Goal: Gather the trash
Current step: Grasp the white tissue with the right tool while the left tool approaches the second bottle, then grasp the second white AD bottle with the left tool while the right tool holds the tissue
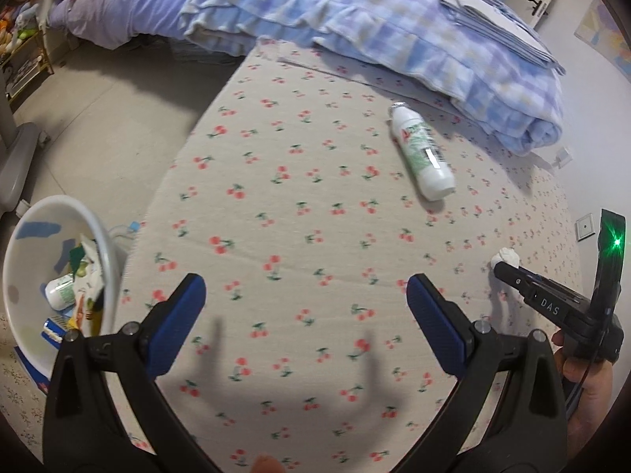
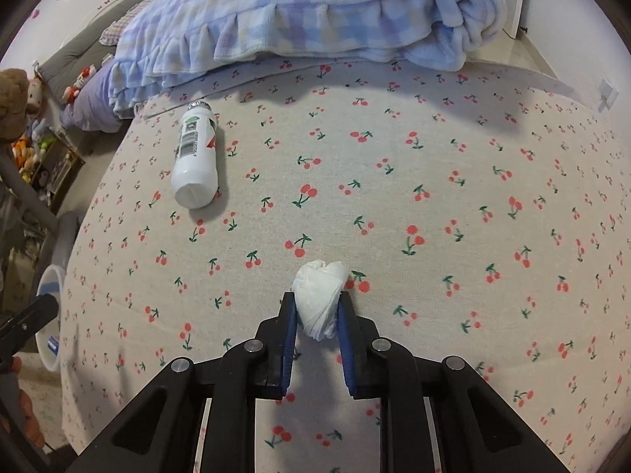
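Left wrist view first: left gripper (image 1: 305, 299) is spread wide over the cherry-print bed (image 1: 276, 157) with nothing between the pads. Bottle (image 1: 422, 152) lies on its side near the far right part of the bed, just short of the blanket (image 1: 355, 19), long axis running diagonally, cap end toward the blanket and flat base toward the near right. Bin (image 1: 59, 268) sits off the bed's left edge, down on the floor, already holding some wrappers and another small bottle. At the right edge of this view you can see the right gripper (image 1: 497, 266) nose-down on a tissue wad (image 1: 506, 256) near the bed's right side.

Right wrist view: right gripper (image 2: 315, 305) is nearly closed, pads pinching the tissue (image 2: 320, 295) on both sides. It's a twisted, crumpled lump, fatter end sticking out past the fingertips toward the blanket (image 2: 315, 12), thin tail back between the pads, so its long axis runs along the fingers. I'd guess it's super light and squishy, nothing to break, and a pinch around the middle like this should hold fine. Bottle (image 2: 196, 157) is up left, base toward the camera; looks like light stiff plastic, probably slick and rolly, so I'd grab it across the middle of the body.
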### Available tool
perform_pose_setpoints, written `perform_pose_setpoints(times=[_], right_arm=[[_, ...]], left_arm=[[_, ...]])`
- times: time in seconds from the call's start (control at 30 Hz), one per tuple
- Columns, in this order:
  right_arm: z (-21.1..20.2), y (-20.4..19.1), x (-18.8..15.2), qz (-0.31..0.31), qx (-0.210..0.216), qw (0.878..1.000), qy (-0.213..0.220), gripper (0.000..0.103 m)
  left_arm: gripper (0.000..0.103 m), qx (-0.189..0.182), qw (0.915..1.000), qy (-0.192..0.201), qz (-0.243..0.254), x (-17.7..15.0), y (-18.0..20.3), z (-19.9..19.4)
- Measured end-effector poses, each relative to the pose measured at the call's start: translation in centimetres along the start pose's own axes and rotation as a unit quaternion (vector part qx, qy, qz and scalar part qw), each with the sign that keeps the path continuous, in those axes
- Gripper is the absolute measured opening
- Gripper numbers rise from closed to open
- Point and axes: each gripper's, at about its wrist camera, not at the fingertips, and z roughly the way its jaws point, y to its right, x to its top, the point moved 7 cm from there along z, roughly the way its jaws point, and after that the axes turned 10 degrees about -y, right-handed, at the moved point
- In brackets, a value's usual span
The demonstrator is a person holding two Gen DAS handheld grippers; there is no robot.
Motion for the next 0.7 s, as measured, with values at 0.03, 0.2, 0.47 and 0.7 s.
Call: perform_pose_setpoints(times=[0.03,0.2,0.47,0.7], right_arm=[[-0.4,0.2,-0.1,-0.001,0.002,1.000,0.003,0.020],[-2.7,2.7,-0.1,0.016,0.015,0.999,0.026,0.020],[-4.2,7.6,-0.3,0.052,0.020,0.998,0.037,0.020],[-4.9,9.3,-0.6,0.066,0.043,0.996,0.036,0.020]], left_arm=[[0.101,-0.001,1.0000,0.003,0.003,0.1,0.5,-0.1],[0.101,0.013,0.9995,0.017,0.025,0.9,3.1,-0.1],[0.101,-0.015,0.9981,0.041,0.044,3.4,8.3,2.4],[0.085,-0.075,0.9953,0.060,0.005,6.3,10.4,6.8]])
